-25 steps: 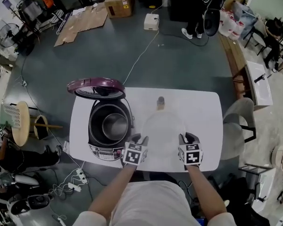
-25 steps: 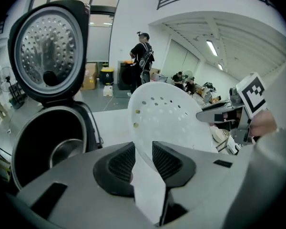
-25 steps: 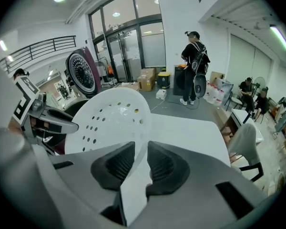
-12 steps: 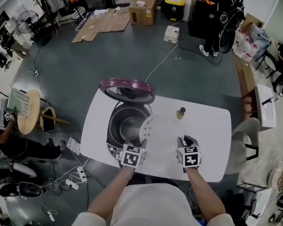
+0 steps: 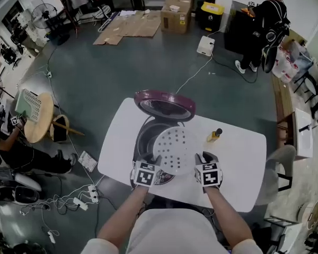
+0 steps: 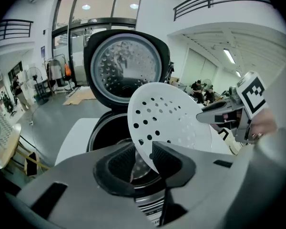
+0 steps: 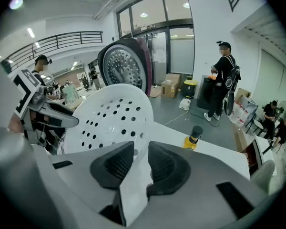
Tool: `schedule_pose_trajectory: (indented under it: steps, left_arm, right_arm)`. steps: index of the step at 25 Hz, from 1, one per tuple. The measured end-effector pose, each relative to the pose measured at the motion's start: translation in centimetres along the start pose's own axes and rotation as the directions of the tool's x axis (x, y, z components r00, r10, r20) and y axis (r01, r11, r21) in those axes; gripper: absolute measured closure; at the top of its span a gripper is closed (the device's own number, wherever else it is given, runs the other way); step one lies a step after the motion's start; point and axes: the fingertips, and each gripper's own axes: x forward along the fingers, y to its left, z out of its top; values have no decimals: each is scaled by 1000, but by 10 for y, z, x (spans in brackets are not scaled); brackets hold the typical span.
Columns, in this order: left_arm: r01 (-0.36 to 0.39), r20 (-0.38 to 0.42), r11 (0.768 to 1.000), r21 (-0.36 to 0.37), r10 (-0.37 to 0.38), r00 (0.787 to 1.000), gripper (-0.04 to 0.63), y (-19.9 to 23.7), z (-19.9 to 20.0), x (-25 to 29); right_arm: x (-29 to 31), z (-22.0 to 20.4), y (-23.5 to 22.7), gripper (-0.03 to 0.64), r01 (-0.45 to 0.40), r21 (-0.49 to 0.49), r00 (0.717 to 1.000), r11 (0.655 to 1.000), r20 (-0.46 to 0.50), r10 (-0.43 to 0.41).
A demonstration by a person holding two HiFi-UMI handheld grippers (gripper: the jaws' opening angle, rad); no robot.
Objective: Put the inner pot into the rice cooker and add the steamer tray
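A white round steamer tray (image 5: 174,149) with many holes hangs over the open rice cooker (image 5: 144,135). My left gripper (image 5: 155,161) is shut on the tray's near left rim and my right gripper (image 5: 201,161) on its near right rim. In the left gripper view the tray (image 6: 169,123) stands tilted between the jaws of the left gripper (image 6: 143,159), above the cooker's dark mouth (image 6: 107,133), where a bit of shiny inner pot shows. The right gripper view has the tray (image 7: 109,123) running up from the right gripper (image 7: 140,163). The purple lid (image 5: 164,103) stands open behind.
A small yellow bottle with a dark cap (image 5: 214,136) stands on the white table (image 5: 238,168) right of the cooker. A chair (image 5: 278,165) sits off the table's right end. A person (image 5: 265,20) stands far back by boxes; cables lie on the floor at the left.
Both grippers have carried the tray leftward from the bare table to above the open cooker. It now covers most of the cooker's mouth.
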Motion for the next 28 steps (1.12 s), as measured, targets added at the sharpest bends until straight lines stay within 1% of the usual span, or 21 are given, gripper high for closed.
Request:
schedule_pose_trajectory:
  steps: [5, 7, 11, 15, 19, 24, 26, 28]
  left_arm:
    - [-48, -4, 999, -11, 48, 999, 465, 35, -10, -4]
    - [-66, -5, 998, 4, 66, 998, 460, 49, -12, -4]
    - [-95, -30, 995, 38, 96, 995, 451, 72, -17, -4]
    - [-108, -43, 993, 51, 110, 993, 448, 89, -23, 1]
    - [-115, -89, 989, 98, 124, 988, 437, 100, -31, 15]
    - [-121, -173, 977, 175, 151, 973, 430, 109, -48, 30]
    - [-119, -191, 973, 199, 157, 969, 425, 111, -52, 35]
    - [-120, -200, 962, 243, 171, 965, 418, 112, -54, 39]
  right_arm:
    - [21, 18, 27, 509, -26, -36, 1000, 999, -7, 26]
    - [31, 23, 37, 508, -32, -55, 999, 998, -12, 31]
    - [49, 30, 56, 503, -38, -89, 999, 995, -22, 36]
    - [63, 29, 68, 499, -39, -95, 998, 995, -46, 35]
    - [79, 24, 72, 495, -32, -109, 997, 994, -77, 24]
    - [92, 5, 79, 476, -22, -158, 985, 987, -175, -6]
    - [94, 0, 80, 472, -13, -162, 980, 987, -200, -20]
    - [97, -4, 79, 469, -4, -165, 974, 986, -222, -34]
